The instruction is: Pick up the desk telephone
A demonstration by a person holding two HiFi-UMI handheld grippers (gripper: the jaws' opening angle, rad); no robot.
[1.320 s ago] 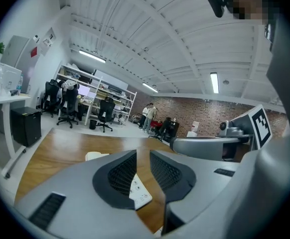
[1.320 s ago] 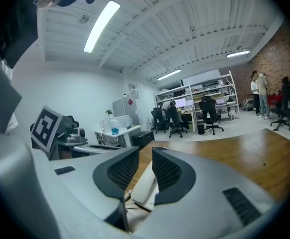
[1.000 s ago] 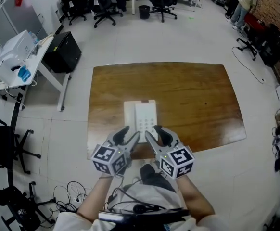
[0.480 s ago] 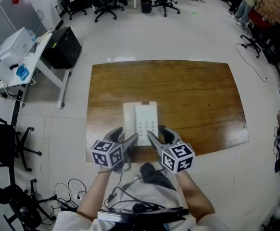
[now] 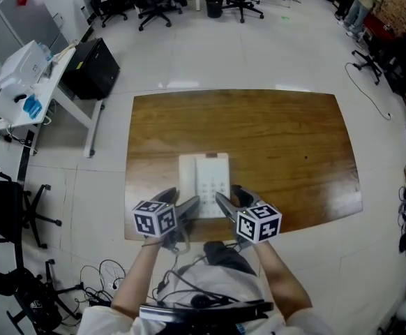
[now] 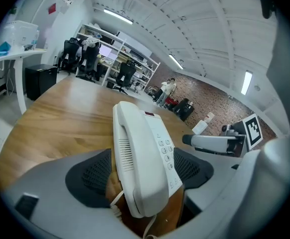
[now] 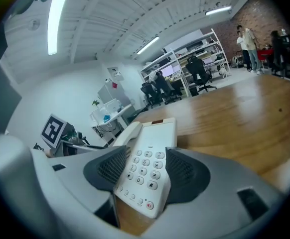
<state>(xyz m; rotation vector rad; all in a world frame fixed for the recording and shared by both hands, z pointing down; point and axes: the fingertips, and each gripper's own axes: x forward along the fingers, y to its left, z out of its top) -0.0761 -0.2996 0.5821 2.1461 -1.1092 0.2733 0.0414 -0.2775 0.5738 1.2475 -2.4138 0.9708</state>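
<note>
I'm opening left gripper (image 5: 188,205) and right gripper (image 5: 223,202) jaws, each straddling the white plastic desk telephone (image 5: 204,175), unclamped, setting up a two-sided lift.

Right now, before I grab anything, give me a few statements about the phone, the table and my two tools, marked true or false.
1. The desk telephone lies on the wooden table. True.
2. The telephone is black. False: it is white.
3. In the head view, the handset sits on the telephone's left side. True.
4. The left tool has nothing between its jaws. False: its jaws are opening, with the telephone's near end between them.
5. The right tool holds a cup. False: its jaws are opening around the telephone's keypad end, and no cup is there.
</note>
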